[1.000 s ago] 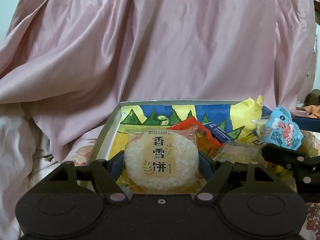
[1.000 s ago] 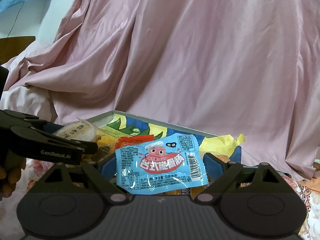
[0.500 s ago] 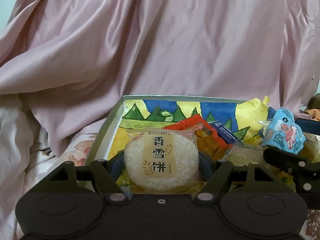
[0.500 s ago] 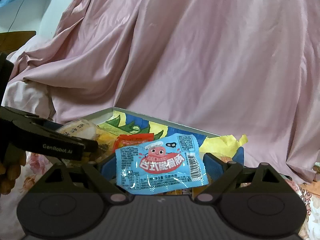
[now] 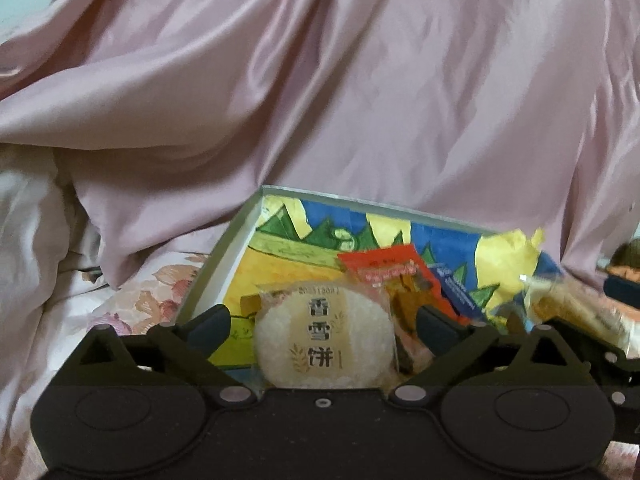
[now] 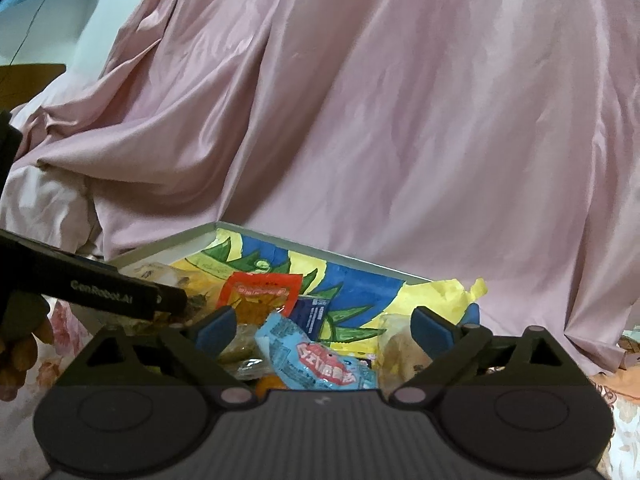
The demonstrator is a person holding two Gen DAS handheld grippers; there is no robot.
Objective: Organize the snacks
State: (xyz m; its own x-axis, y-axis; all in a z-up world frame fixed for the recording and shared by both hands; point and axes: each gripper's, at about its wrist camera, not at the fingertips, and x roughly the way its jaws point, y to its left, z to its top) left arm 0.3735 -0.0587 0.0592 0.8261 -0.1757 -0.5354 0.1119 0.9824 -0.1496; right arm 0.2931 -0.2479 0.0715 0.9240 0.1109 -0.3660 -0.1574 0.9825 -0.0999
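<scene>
A shallow box [image 5: 224, 256] with a colourful painted floor holds several snack packs. In the left wrist view my left gripper [image 5: 323, 322] is open, and a round white rice cracker pack [image 5: 324, 340] lies between its fingers in the box. In the right wrist view my right gripper [image 6: 322, 326] is open, and a light blue snack pack [image 6: 320, 364] lies loose and tilted between its fingers on the pile. A red pack [image 5: 384, 268] lies behind the cracker; it also shows in the right wrist view [image 6: 260, 292].
A pink satin sheet [image 5: 360, 100] hangs behind the box. Floral bedding [image 5: 132, 300] lies left of the box. Crumpled yellow paper [image 6: 452, 300] sits at the box's right end. The left gripper's finger [image 6: 100, 288] crosses the right wrist view at the left.
Both grippers opened. The rice cracker pack and the blue pack dropped out of the fingers into the box; the blue pack now lies tilted on the pile.
</scene>
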